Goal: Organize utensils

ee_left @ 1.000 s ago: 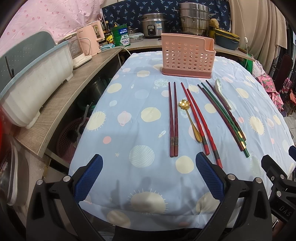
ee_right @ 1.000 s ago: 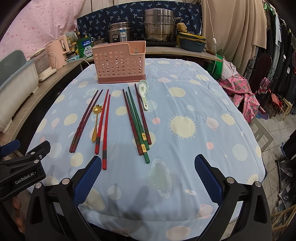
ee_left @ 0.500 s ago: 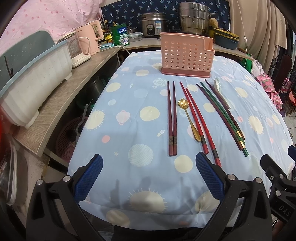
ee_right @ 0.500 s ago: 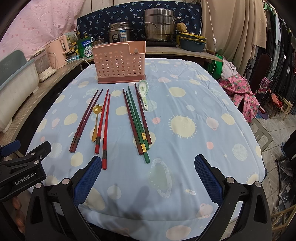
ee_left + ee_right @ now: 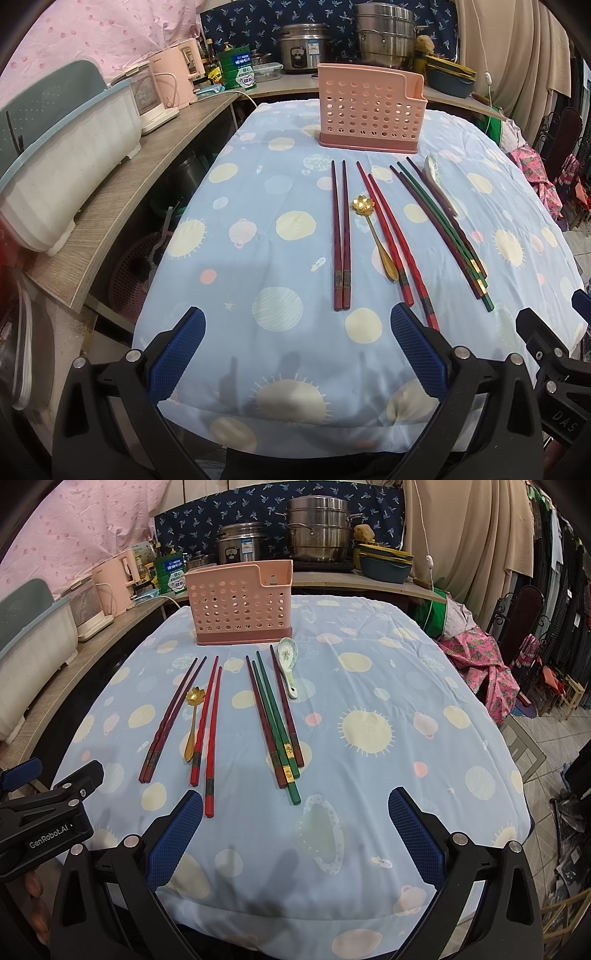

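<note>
A pink perforated utensil holder (image 5: 371,109) (image 5: 240,603) stands upright at the far side of the table. In front of it lie a dark red chopstick pair (image 5: 340,236) (image 5: 171,716), a gold flower spoon (image 5: 375,236) (image 5: 192,722), a bright red pair (image 5: 395,240) (image 5: 208,731), a bundle of green and maroon chopsticks (image 5: 443,229) (image 5: 275,716) and a white ceramic spoon (image 5: 439,182) (image 5: 288,664). My left gripper (image 5: 295,350) is open and empty over the near edge. My right gripper (image 5: 291,830) is open and empty there too.
The table wears a light blue cloth with pale circles (image 5: 280,229). A wooden counter (image 5: 122,206) on the left holds a white bin (image 5: 62,158) and a pink kettle (image 5: 181,74). Steel pots (image 5: 317,535) stand behind. Pink cloth and chairs (image 5: 480,657) are on the right.
Both grippers stay open and nearly still. The left wrist view has crept slightly; the utensils have not moved.
</note>
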Demonstrator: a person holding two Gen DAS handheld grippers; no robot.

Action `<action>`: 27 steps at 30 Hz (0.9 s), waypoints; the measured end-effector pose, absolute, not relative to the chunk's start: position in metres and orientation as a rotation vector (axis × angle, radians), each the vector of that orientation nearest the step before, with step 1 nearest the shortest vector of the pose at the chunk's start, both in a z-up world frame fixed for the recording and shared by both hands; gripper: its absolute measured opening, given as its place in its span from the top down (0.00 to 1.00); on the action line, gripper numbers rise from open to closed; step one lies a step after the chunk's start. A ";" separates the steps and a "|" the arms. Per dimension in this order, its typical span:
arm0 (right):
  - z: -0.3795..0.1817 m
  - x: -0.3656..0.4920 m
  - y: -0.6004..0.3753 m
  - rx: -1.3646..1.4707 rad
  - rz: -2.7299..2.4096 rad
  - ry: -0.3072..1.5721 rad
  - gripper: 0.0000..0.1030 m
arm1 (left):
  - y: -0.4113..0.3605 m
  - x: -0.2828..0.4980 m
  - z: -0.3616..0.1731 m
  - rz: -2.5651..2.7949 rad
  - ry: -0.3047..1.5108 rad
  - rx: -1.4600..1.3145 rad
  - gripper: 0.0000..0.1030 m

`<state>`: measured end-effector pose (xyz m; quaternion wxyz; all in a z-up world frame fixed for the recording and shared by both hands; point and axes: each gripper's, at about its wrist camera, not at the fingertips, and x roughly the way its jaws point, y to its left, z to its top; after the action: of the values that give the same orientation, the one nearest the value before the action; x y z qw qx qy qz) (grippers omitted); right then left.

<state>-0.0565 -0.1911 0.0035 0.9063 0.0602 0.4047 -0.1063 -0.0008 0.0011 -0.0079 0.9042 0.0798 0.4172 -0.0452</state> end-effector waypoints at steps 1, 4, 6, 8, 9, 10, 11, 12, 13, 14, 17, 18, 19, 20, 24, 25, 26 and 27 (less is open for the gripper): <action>0.004 -0.057 -0.191 0.125 -0.220 0.835 0.07 | 0.001 0.000 -0.008 -0.096 0.864 0.164 0.07; 0.003 -0.059 -0.193 0.128 -0.220 0.839 0.07 | 0.001 0.002 -0.008 -0.104 0.872 0.157 0.07; -0.003 -0.060 -0.192 0.132 -0.221 0.843 0.07 | 0.002 0.004 -0.010 -0.111 0.882 0.147 0.07; -0.005 -0.059 -0.193 0.134 -0.223 0.848 0.07 | 0.006 0.010 -0.013 -0.111 0.896 0.129 0.07; -0.006 -0.059 -0.193 0.136 -0.225 0.850 0.07 | 0.009 0.013 -0.017 -0.106 0.907 0.116 0.07; -0.008 -0.058 -0.194 0.139 -0.226 0.854 0.07 | 0.012 0.017 -0.019 -0.104 0.919 0.105 0.07; -0.009 -0.056 -0.196 0.142 -0.227 0.859 0.07 | 0.015 0.021 -0.022 -0.102 0.930 0.093 0.07; -0.010 -0.054 -0.197 0.143 -0.229 0.863 0.07 | 0.018 0.025 -0.025 -0.100 0.941 0.082 0.07; -0.012 -0.053 -0.198 0.144 -0.230 0.866 0.07 | 0.020 0.028 -0.028 -0.095 0.950 0.076 0.07; -0.013 -0.050 -0.200 0.148 -0.231 0.872 0.07 | 0.023 0.031 -0.030 -0.089 0.954 0.072 0.07; -0.018 -0.045 -0.204 0.158 -0.231 0.887 0.07 | 0.026 0.040 -0.037 -0.076 0.956 0.076 0.07; -0.019 -0.044 -0.204 0.159 -0.231 0.890 0.07 | 0.026 0.044 -0.040 -0.077 0.959 0.078 0.07; -0.020 -0.042 -0.204 0.160 -0.230 0.894 0.07 | 0.026 0.047 -0.043 -0.075 0.963 0.080 0.07; -0.022 -0.041 -0.204 0.160 -0.230 0.897 0.07 | 0.025 0.051 -0.046 -0.074 0.969 0.083 0.07; -0.026 -0.035 -0.205 0.159 -0.229 0.908 0.07 | 0.022 0.063 -0.056 -0.082 0.981 0.098 0.07; -0.027 -0.034 -0.206 0.159 -0.229 0.910 0.07 | 0.021 0.066 -0.059 -0.086 0.984 0.099 0.07; -0.027 -0.033 -0.206 0.160 -0.230 0.913 0.07 | 0.020 0.068 -0.061 -0.088 0.986 0.102 0.07; -0.028 -0.032 -0.206 0.161 -0.231 0.915 0.07 | 0.019 0.070 -0.062 -0.089 0.985 0.105 0.07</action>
<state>-0.0323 -0.2059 -0.0279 0.8875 0.0775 0.4404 -0.1109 0.0701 0.0193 -0.0619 0.8788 0.0502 0.4725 -0.0427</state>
